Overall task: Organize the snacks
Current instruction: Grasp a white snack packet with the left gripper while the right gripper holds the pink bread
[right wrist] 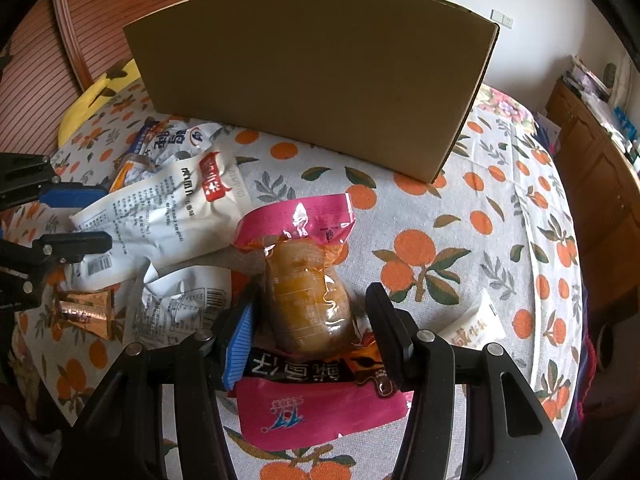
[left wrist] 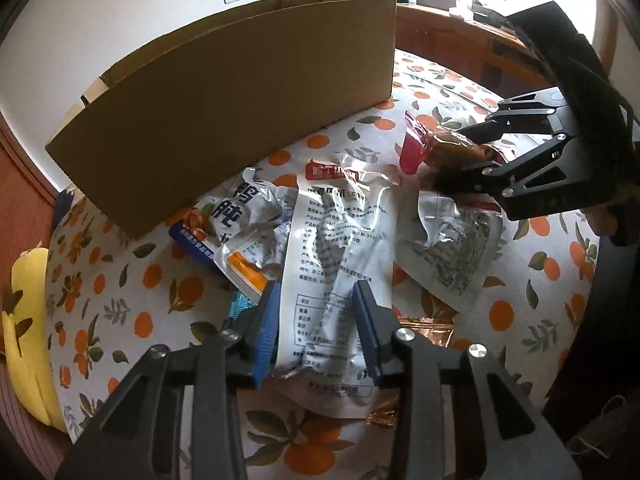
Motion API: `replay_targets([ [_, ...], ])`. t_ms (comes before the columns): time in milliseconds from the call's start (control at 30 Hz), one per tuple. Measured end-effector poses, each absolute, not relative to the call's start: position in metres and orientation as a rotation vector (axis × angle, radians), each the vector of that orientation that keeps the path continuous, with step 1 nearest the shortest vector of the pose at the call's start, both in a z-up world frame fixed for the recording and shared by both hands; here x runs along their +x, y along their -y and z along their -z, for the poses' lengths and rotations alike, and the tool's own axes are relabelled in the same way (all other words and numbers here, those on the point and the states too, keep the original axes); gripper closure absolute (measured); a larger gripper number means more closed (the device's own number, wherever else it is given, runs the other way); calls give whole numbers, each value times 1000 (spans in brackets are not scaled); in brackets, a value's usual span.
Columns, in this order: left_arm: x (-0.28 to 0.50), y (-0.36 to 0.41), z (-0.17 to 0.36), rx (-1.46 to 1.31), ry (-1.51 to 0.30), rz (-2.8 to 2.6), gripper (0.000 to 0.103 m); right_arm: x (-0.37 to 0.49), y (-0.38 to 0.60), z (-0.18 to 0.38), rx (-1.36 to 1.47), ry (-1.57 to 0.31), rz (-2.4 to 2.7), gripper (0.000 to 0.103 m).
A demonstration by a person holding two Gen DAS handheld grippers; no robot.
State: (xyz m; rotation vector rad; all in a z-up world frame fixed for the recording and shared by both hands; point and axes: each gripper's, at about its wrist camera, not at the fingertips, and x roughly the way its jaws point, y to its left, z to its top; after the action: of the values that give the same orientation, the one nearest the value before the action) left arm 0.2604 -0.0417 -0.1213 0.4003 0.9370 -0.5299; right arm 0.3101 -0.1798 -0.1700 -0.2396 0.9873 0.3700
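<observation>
so i'm over an orange-print cloth (right wrist: 460, 216) with a cardboard box (right wrist: 312, 76) at the back, wooden cabinets (right wrist: 600, 168) along the wall. my right gripper (right wrist: 312, 332) is clamped on the pink snack pack (right wrist: 304, 280). my left gripper (left wrist: 320, 316) straddles the white pouch (left wrist: 340, 248), probably pinching it, hard to tell.

one cardboard box (right wrist: 312, 76), about seven snack packets (right wrist: 308, 276)

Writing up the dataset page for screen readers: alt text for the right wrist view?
The right gripper holds a pink-ended snack pouch between its jaws above an orange-print tablecloth. A cardboard box stands behind it; the left gripper closes around a white snack packet at the left.
</observation>
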Motion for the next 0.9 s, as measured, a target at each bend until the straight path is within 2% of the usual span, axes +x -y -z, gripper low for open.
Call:
replay_targets([
  [133, 266, 49, 125, 388, -950, 540, 59, 310, 180, 170, -239, -987, -368, 48],
  [200, 266, 52, 128, 399, -950, 551, 50, 310, 180, 170, -239, -986, -368, 48],
  [433, 266, 64, 136, 439, -930, 556, 42, 310, 181, 170, -237, -985, -369, 48],
  [533, 263, 61, 133, 442, -926, 555, 55, 310, 181, 170, -236, -985, -369, 48],
  [600, 260, 57, 127, 446, -911, 536, 74, 310, 181, 170, -237, -984, -369, 48],
  [667, 256, 53, 121, 433, -904, 534, 80, 311, 181, 170, -237, -983, -371, 48],
  [900, 235, 43, 110, 408, -850, 517, 86, 310, 180, 170, -240, -981, -368, 48],
])
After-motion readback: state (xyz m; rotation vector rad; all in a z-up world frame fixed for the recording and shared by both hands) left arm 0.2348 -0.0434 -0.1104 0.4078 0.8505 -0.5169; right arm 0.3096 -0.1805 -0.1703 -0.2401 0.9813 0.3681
